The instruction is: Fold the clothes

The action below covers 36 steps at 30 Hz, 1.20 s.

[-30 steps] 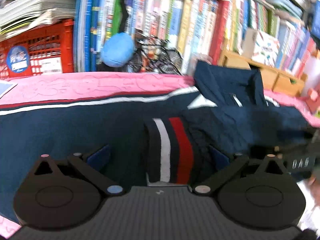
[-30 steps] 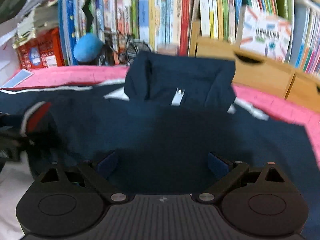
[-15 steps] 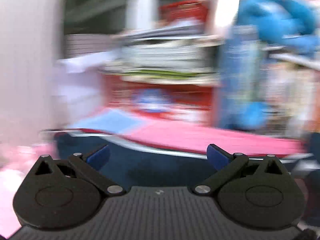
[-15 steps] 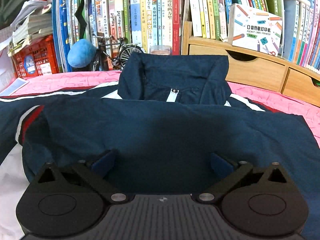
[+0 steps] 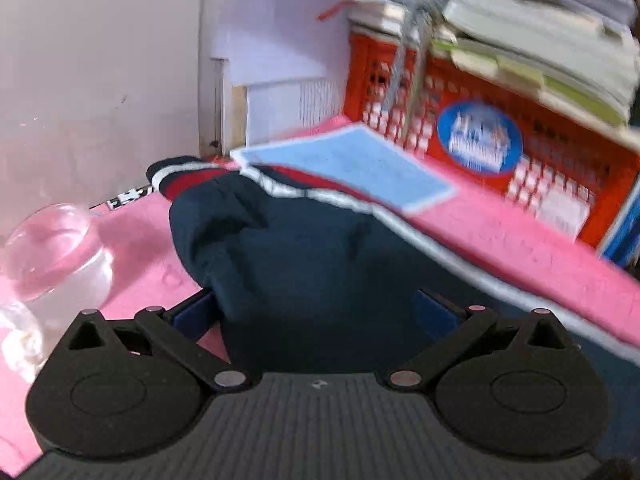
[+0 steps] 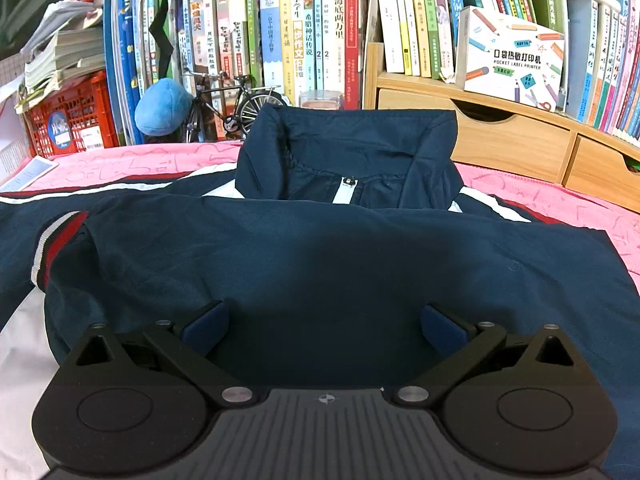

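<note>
A navy jacket [image 6: 340, 256] lies on the pink mat [image 6: 132, 160], collar [image 6: 348, 148] toward the bookshelf. One sleeve is folded across its body, the red-and-white striped cuff [image 6: 60, 240] at the left. My right gripper [image 6: 326, 324] hovers open just above the folded body, nothing between its fingers. In the left wrist view the other sleeve [image 5: 304, 256] stretches out to its striped cuff [image 5: 176, 178] near the wall. My left gripper [image 5: 316, 312] is open, its fingers either side of that sleeve's cloth.
A clear glass bowl [image 5: 52, 256] stands on the mat [image 5: 520, 248] close to the left of my left gripper. A light blue card [image 5: 344, 164] lies past the sleeve. A red crate [image 5: 500, 136], books [image 6: 312, 40], a toy bicycle [image 6: 236, 108] and wooden drawers [image 6: 500, 144] line the back.
My left gripper has swung left, away from the striped cuff laid on the jacket's body, to the outstretched left sleeve. The right gripper has barely moved.
</note>
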Each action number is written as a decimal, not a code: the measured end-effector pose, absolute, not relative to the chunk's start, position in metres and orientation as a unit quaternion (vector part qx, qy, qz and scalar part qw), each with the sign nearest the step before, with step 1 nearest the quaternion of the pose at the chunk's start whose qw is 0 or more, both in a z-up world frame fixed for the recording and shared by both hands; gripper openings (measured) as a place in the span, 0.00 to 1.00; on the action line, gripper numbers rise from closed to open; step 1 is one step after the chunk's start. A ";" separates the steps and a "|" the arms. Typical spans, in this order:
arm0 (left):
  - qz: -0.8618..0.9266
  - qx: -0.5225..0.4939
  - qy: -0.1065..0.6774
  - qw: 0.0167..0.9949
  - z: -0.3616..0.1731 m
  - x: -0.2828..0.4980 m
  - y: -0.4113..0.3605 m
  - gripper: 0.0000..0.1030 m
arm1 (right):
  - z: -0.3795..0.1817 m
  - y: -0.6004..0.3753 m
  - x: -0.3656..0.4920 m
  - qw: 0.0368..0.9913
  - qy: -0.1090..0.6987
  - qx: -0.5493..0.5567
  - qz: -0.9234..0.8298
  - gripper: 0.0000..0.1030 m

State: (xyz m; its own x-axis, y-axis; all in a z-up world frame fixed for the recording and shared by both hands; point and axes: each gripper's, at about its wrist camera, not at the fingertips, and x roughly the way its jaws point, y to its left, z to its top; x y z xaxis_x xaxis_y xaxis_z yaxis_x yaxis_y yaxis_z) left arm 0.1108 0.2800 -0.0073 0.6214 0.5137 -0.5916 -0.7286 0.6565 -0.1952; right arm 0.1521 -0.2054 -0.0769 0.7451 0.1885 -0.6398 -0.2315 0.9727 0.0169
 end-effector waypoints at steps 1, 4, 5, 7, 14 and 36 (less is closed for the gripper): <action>0.357 -0.230 0.238 0.873 -0.008 0.110 0.286 1.00 | -0.077 -0.205 0.152 0.934 0.339 -0.032 0.112 1.00; 0.374 -0.263 0.212 0.864 -0.006 0.112 0.294 0.93 | -0.077 -0.206 0.152 0.934 0.339 -0.031 0.112 1.00; 0.375 -0.260 0.212 0.864 -0.003 0.113 0.292 0.64 | -0.077 -0.206 0.152 0.934 0.339 -0.030 0.112 1.00; 0.367 -0.246 0.214 0.871 0.007 0.114 0.283 0.19 | -0.077 -0.206 0.152 0.934 0.339 -0.030 0.112 1.00; 0.169 -0.181 0.121 0.961 0.078 0.085 0.182 0.07 | -0.077 -0.206 0.153 0.934 0.339 -0.029 0.112 1.00; -0.063 0.115 0.193 0.972 0.031 -0.066 0.028 1.00 | 0.007 -0.107 0.082 0.915 0.237 -0.114 0.305 1.00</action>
State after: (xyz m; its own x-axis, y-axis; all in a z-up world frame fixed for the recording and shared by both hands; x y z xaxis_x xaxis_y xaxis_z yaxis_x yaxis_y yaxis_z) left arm -0.0656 0.0281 0.0311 0.9176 -0.0780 -0.3897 0.1664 0.9659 0.1986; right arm 0.0822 -0.1075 0.0071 0.7018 0.5038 -0.5036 -0.6122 0.7880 -0.0650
